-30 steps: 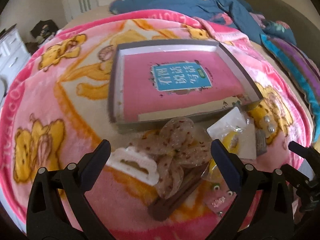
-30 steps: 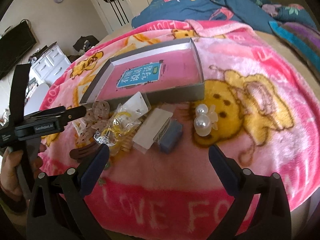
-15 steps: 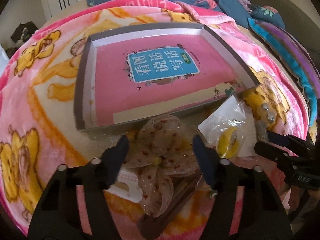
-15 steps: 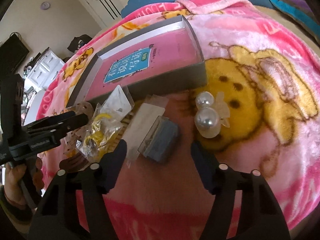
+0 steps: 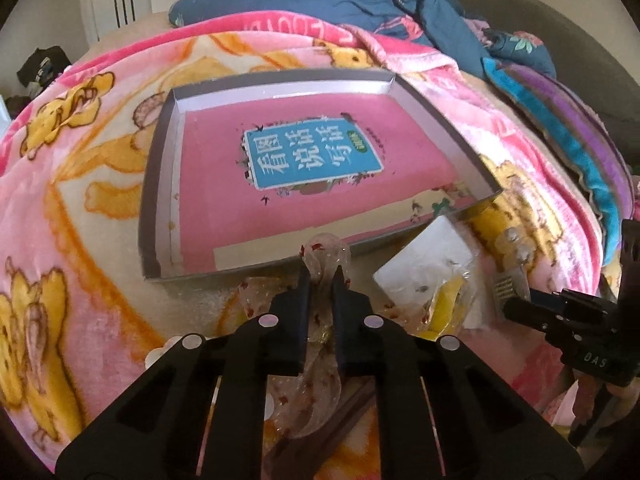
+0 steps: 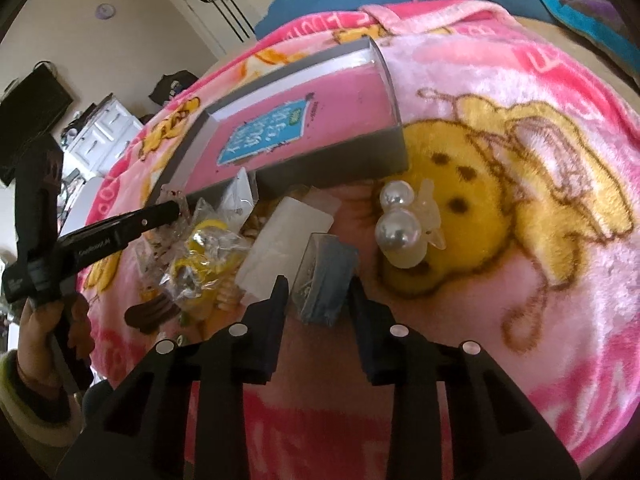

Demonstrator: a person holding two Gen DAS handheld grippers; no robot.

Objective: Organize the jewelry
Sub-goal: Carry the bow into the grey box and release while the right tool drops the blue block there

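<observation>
On the pink blanket, my left gripper point(image 5: 321, 280) is shut on a petal of a translucent speckled bow hair clip point(image 5: 326, 250), just in front of the grey tray point(image 5: 158, 200). A pink book point(image 5: 312, 160) lies in that tray. The jaws of my right gripper point(image 6: 318, 286) are closing on a small blue box point(image 6: 326, 276), and the pads touch its sides. Beside the box lie a pearl hair clip point(image 6: 398, 228), a white card packet point(image 6: 284, 248) and a yellow piece in a clear bag point(image 6: 208, 240).
A brown hair clip point(image 6: 150, 314) lies near the blanket's front edge. A blue floral quilt point(image 5: 360, 4) is heaped behind the tray. A person's hand point(image 6: 36, 320) holds the left gripper point(image 6: 172, 210) at the left. White drawers point(image 6: 108, 132) stand beyond the bed.
Both grippers went from wide open to closed. The left one closed on the speckled bow. The right one dropped toward the blanket and closed around the blue box.
</observation>
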